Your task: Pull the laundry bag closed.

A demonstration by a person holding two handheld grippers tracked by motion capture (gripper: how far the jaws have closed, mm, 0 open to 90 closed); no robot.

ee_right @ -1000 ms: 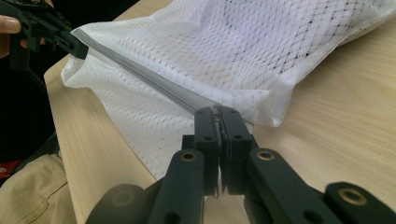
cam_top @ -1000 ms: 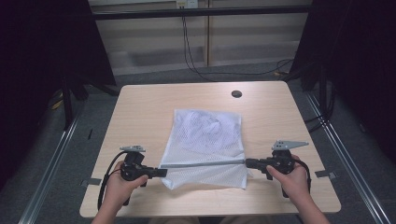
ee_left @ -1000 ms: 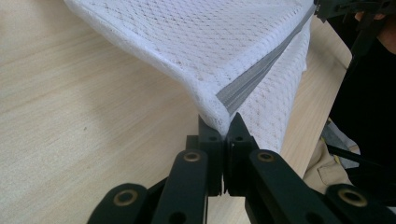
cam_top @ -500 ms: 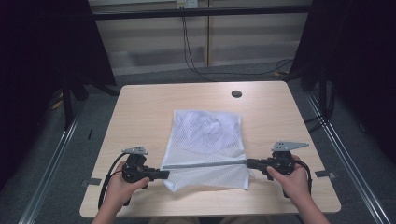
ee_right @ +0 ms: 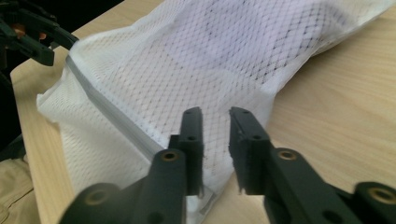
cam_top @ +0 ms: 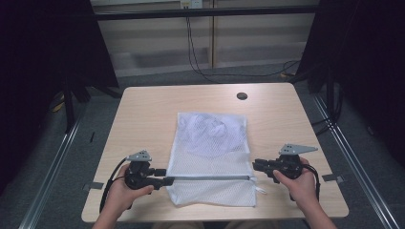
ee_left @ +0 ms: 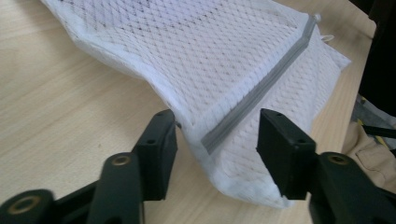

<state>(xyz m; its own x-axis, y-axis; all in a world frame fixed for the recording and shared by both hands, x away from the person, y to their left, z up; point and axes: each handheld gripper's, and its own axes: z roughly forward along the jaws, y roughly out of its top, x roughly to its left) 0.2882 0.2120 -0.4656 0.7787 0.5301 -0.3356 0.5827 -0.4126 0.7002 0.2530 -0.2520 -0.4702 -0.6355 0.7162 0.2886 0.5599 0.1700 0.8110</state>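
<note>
Mesh bag (white cloth inside)

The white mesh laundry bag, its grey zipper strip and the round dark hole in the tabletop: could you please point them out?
White mesh laundry bag (cam_top: 210,143), high view, middle of its netting.
Grey zipper strip (ee_left: 254,98), left gripper view, midway along.
Round dark hole (cam_top: 242,96), high view, its centre.

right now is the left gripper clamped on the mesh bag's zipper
No, the left gripper stands open, its fingers apart on either side of the mesh bag and its grey zipper.
</note>
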